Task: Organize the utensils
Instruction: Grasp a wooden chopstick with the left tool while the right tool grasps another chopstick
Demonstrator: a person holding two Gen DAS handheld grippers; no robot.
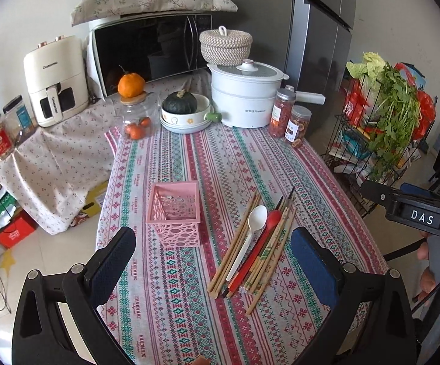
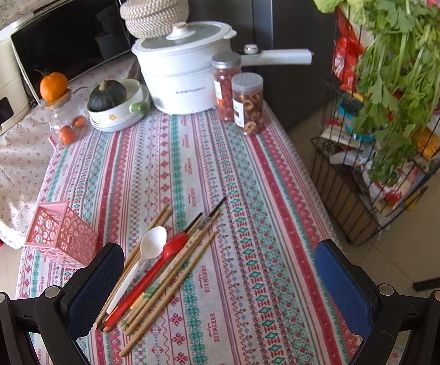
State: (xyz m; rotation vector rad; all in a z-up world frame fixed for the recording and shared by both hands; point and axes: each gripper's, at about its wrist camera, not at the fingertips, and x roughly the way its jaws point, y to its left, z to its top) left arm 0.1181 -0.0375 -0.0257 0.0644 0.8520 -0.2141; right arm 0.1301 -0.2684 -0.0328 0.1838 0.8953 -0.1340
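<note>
Nothing is yet being carried to the pink basket [image 1: 174,213], which is standing upright and apparently empty toward the left edge of the bench [image 1: 235,158], roughly midway along it. All the utensils are being left in one loose bundle on the patterned cloth just beside the basket, on its right, nearer the front edge: a white spoon [image 1: 252,228], a red spoon [image 1: 261,243], several pairs of wooden chopsticks [image 1: 238,240] and a few dark-tipped chopsticks [image 1: 284,206], lying roughly parallel and overlapping.

Both tools are being held above the front edge of the bench with nothing between the fingers. The left tool [image 1: 214,261] is being kept wide apart, its view framing the basket and the bundle together. The right tool [image 2: 220,276] is likewise being held wide apart, with its left finger hovering over the handle ends of the bundle, though contact cannot be confirmed.

Judged from this layout, the task is only being started: no utensil is being gripped and none is sitting in the basket, so the whole bundle is still to be sorted and placed. The thin, overlapping sticks are likely to be awkward to separate singly. At the far edge, a white pot [image 1: 244,97], jars and a bowl holding a dark squash [image 1: 180,103] are being left untouched, well apart from the work.
</note>
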